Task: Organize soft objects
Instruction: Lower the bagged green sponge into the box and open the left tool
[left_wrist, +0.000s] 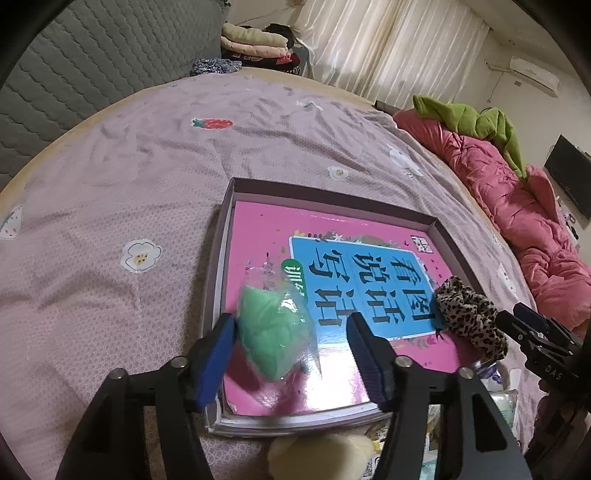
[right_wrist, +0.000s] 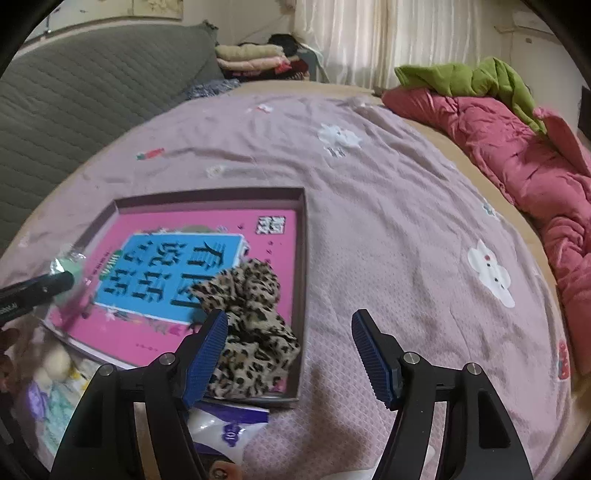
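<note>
Left wrist view: left gripper (left_wrist: 291, 354) has its jaws wide apart, nothing clamped. Green soft piece in clear wrap (left_wrist: 271, 332) sits between the fingers, up against the left pad; blurred, so I can't tell whether it's resting on the pink book (left_wrist: 258, 229) or just above it. The book lies inside the shallow box (left_wrist: 218, 258) on the bed sheet (left_wrist: 110, 184).

Handling guess: light, squashy, and the film looks slick and crinkly. Better to pinch across the green bulk mid-body than the loose film tail at the top, which would likely slip or tear.

Right wrist view: right gripper (right_wrist: 288, 354) also spread wide, holding nothing. Leopard-print scrunchie (right_wrist: 247, 332) lies in the box's near right corner, partly on the book, touching the left finger's pad. Looks like gathered fabric, floppy, near weightless; it'll collapse under a squeeze, so bite a thick bunched fold, not an edge.

Near the box's front edge: a pale fluffy ball (left_wrist: 321, 452) and a purple-white packet (right_wrist: 229, 424), both only partly visible.
</note>
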